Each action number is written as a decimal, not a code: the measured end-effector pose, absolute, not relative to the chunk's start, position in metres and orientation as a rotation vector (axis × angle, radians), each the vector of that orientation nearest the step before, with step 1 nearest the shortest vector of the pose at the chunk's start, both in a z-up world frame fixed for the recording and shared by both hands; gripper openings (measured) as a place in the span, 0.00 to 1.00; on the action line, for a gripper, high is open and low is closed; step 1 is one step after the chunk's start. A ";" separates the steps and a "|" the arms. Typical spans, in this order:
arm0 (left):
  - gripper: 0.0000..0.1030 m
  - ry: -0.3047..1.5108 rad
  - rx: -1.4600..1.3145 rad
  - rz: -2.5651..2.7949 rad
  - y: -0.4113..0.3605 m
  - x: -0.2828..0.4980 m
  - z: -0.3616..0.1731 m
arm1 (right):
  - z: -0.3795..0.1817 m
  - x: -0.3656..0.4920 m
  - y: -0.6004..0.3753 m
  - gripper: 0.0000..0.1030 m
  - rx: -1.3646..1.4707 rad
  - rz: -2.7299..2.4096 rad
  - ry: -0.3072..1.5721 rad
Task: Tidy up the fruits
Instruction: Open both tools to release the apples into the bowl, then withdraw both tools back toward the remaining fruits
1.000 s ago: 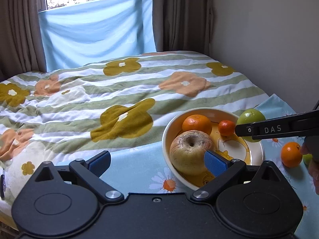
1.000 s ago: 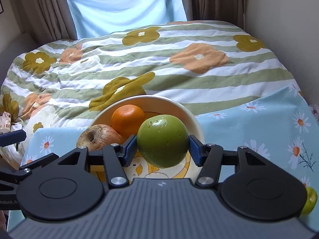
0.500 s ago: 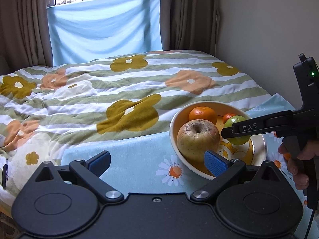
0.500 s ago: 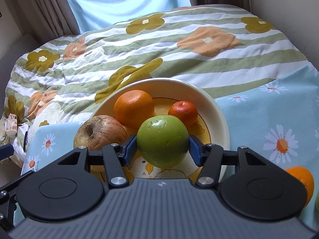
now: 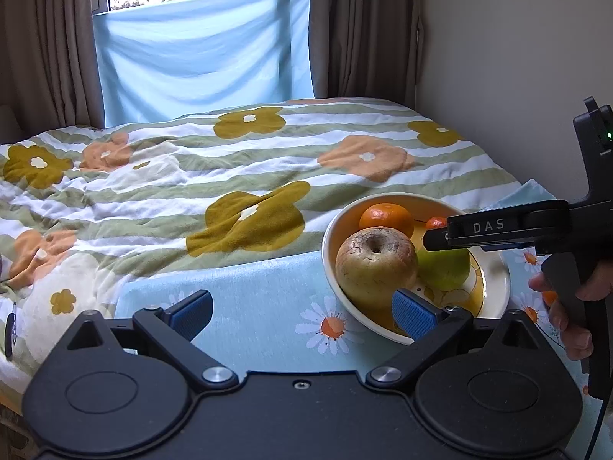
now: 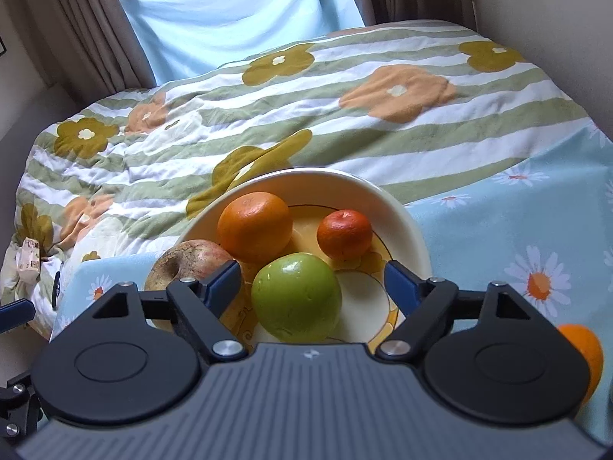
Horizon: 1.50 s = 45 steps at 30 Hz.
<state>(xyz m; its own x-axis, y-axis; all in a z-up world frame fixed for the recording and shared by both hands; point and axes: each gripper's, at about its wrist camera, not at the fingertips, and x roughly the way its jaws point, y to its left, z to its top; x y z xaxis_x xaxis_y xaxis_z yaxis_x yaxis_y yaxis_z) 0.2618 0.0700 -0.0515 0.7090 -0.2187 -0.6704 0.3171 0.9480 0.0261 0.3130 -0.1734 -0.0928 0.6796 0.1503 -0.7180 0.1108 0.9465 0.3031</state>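
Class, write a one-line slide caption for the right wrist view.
Right gripper opening around a green apple resting in the fruit bowl.

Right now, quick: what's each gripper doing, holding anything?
Left gripper: open, holding nothing.
Right gripper: jaws opening, pads clear of the green apple, which sits between them in the bowl.

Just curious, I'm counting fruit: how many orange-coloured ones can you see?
3. A large orange at the bowl's back left, a small mandarin at its back right, another orange outside on the cloth, partly hidden; more may be hidden.
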 end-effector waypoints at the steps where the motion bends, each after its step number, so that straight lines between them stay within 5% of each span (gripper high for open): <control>1: 0.99 0.724 0.139 -0.298 0.070 0.261 -0.051 | -0.091 0.310 -0.176 0.94 0.342 0.018 0.826; 29: 0.99 0.577 0.072 -0.184 0.049 0.164 0.021 | 0.002 0.179 -0.209 1.00 0.209 0.082 0.682; 45: 0.99 0.576 0.060 -0.077 0.024 0.079 -0.003 | -0.010 0.102 -0.223 1.00 0.117 0.232 0.680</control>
<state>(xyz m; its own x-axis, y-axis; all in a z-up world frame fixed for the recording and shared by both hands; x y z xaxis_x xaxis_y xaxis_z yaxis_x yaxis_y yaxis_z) 0.0793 0.0236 -0.0031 0.8359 -0.0555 -0.5460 0.0889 0.9954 0.0349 0.1018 -0.2229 -0.0096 0.7533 0.2506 -0.6081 -0.1743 0.9676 0.1829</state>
